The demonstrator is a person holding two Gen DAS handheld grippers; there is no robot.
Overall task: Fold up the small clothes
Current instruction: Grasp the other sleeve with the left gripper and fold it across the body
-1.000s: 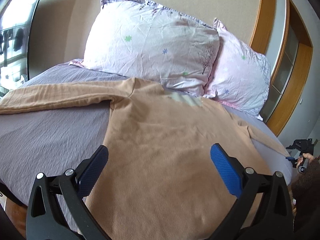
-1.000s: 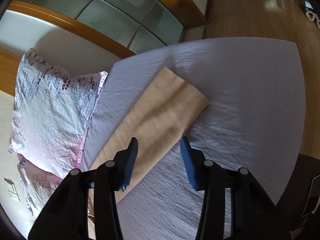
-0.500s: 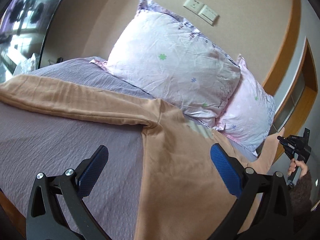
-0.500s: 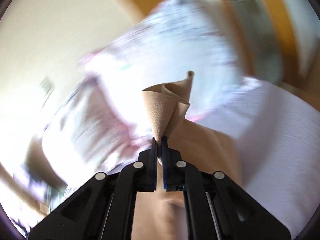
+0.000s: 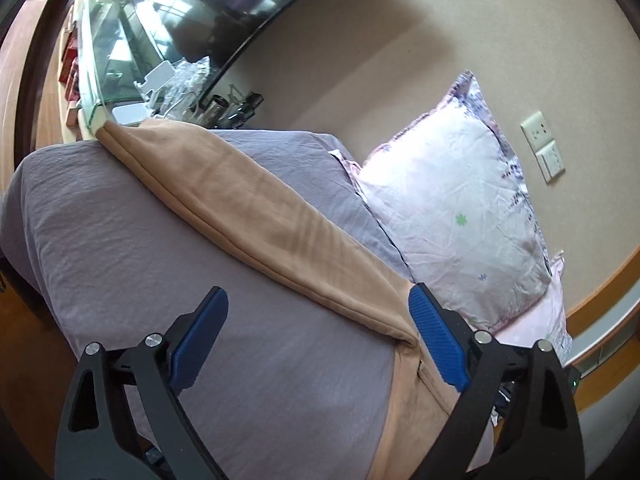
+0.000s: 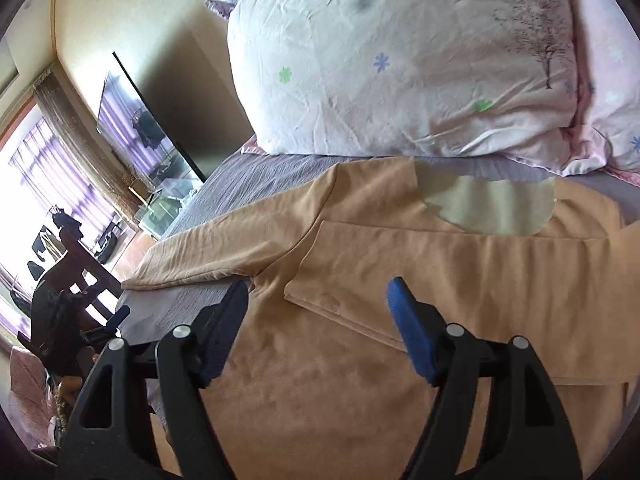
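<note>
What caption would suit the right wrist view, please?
Open right gripper above tan long-sleeved shirt, one sleeve folded across.

Right gripper [image 6: 316, 320] spread wide, empty, above tan shirt [image 6: 360, 380]; one sleeve [image 6: 460, 276] folded across chest; bed [image 6: 260, 172], pillow [image 6: 400, 60] behind.

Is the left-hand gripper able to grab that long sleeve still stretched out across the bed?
Probably yes. The left gripper is open and points at the outstretched sleeve, which lies flat on the grey bedsheet with nothing on it or in between.
</note>
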